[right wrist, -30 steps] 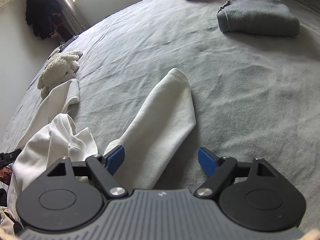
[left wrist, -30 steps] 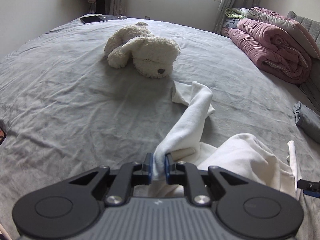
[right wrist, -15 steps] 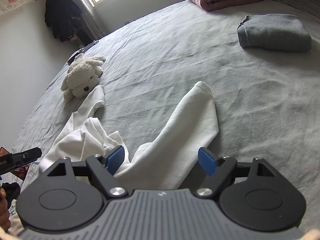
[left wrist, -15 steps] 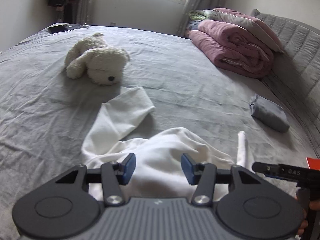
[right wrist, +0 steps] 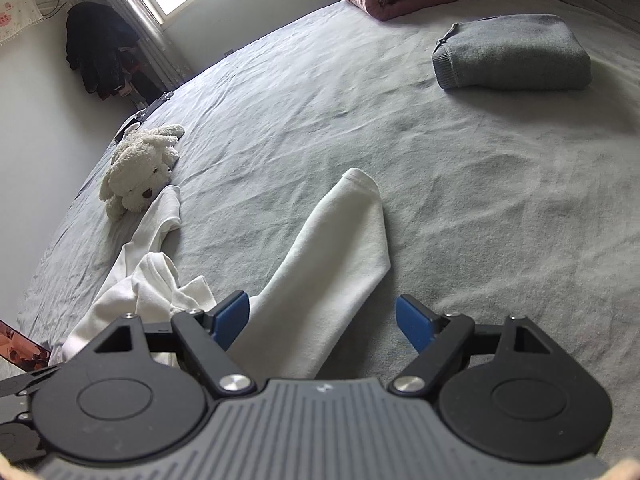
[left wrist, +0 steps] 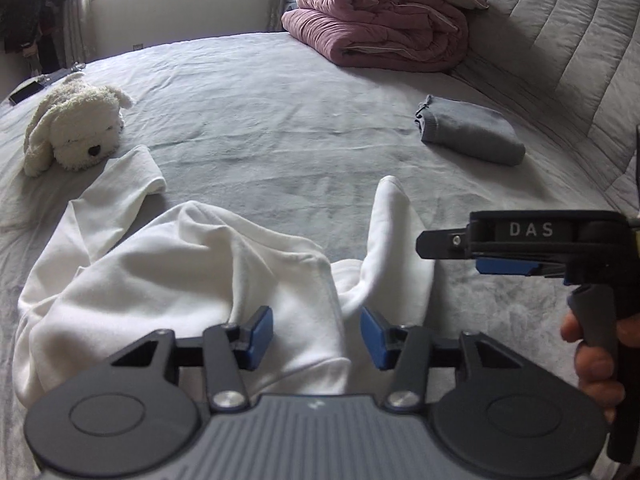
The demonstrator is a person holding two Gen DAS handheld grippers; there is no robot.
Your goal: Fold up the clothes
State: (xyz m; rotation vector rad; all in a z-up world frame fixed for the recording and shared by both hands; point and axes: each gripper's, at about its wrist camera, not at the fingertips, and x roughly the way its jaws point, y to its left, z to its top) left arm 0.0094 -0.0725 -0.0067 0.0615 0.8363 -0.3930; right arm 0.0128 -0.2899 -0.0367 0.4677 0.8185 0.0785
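My left hand-held gripper [left wrist: 316, 338] hangs with jaws apart over the bunched white top [left wrist: 168, 280] on the bed [left wrist: 300, 128]. My right hand-held gripper [right wrist: 322, 318] is also spread, straddling one sleeve [right wrist: 332, 256] without pinching it. The other sleeve [left wrist: 120, 196] reaches toward the plush dog [left wrist: 72, 128]. A folded grey sweater [right wrist: 512, 56] lies well apart.

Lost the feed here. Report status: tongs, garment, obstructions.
Left tongs open, right tongs open, neither gripping. Crumpled white long-sleeved cotton top unfolded on grey bed sheet. Fluffy cream plush dog touching one sleeve's cuff.
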